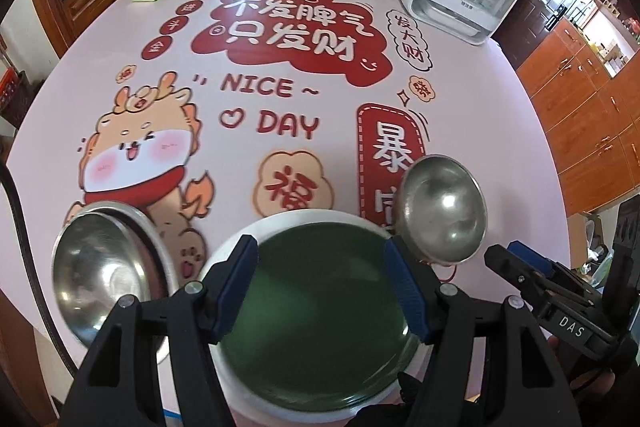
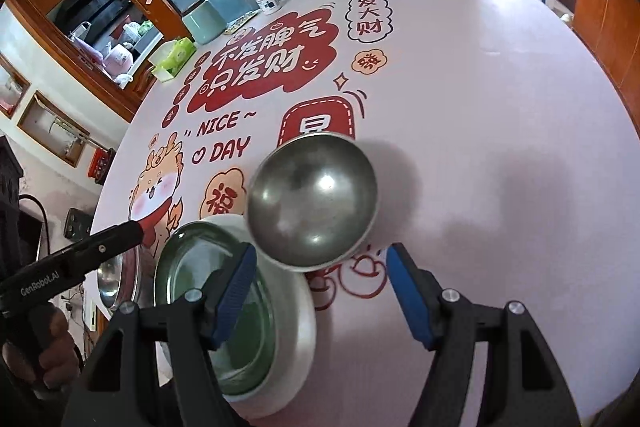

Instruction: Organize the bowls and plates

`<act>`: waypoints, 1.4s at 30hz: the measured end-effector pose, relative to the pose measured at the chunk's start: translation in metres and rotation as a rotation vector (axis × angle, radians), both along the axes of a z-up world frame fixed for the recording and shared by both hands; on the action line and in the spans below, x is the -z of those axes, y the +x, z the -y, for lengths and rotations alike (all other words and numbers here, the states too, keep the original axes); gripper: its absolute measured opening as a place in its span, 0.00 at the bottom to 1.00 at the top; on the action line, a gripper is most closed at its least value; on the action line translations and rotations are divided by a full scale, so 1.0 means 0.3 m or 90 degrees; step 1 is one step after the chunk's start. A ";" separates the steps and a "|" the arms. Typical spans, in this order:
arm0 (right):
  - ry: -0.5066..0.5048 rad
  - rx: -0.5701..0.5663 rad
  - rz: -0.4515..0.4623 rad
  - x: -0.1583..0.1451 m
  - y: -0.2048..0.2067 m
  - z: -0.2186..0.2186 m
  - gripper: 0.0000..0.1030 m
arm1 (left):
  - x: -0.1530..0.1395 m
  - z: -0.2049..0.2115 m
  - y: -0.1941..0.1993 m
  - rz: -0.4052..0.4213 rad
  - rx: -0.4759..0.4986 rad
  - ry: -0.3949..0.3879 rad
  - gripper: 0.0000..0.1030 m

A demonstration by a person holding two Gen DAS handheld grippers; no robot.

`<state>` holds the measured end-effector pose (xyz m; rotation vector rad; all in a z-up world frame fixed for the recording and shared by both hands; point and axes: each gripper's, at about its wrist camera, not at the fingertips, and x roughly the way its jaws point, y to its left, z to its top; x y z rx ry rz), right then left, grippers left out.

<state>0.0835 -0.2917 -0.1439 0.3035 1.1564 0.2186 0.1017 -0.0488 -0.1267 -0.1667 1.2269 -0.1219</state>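
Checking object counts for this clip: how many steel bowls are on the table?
2: one steel bowl right of the green plate, the other steel bowl left of it. None seems hidden.

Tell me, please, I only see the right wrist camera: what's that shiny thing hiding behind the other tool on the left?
Observer: It's a second steel bowl. The left wrist view shows all of it, with a white rim peeking out behind.
Operator: Does it touch the green plate?
Observer: No. The printed tablecloth shows between that bowl and the green plate.
Operator: Is the left tool holding anything?
Observer: No. The left tool has its blue pads apart with nothing between them, and it hovers over the green plate.
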 end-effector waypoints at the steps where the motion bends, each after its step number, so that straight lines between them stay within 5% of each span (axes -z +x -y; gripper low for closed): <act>1: 0.001 -0.002 -0.002 0.003 0.003 0.008 0.66 | 0.006 0.019 0.007 -0.002 -0.001 0.004 0.64; 11: 0.026 -0.022 -0.038 0.074 0.066 0.078 0.66 | 0.051 0.139 0.086 -0.007 0.001 0.019 0.71; 28: 0.083 -0.039 -0.087 0.174 0.143 0.120 0.66 | 0.208 0.270 0.194 -0.104 0.041 0.047 0.72; 34: 0.098 -0.033 -0.100 0.197 0.152 0.132 0.53 | 0.255 0.290 0.218 -0.136 0.048 0.038 0.71; 37: 0.111 -0.030 -0.104 0.204 0.156 0.139 0.47 | 0.273 0.305 0.225 -0.144 0.055 0.038 0.66; 42: 0.124 -0.041 -0.097 0.199 0.156 0.132 0.32 | 0.298 0.328 0.236 -0.160 0.064 0.045 0.42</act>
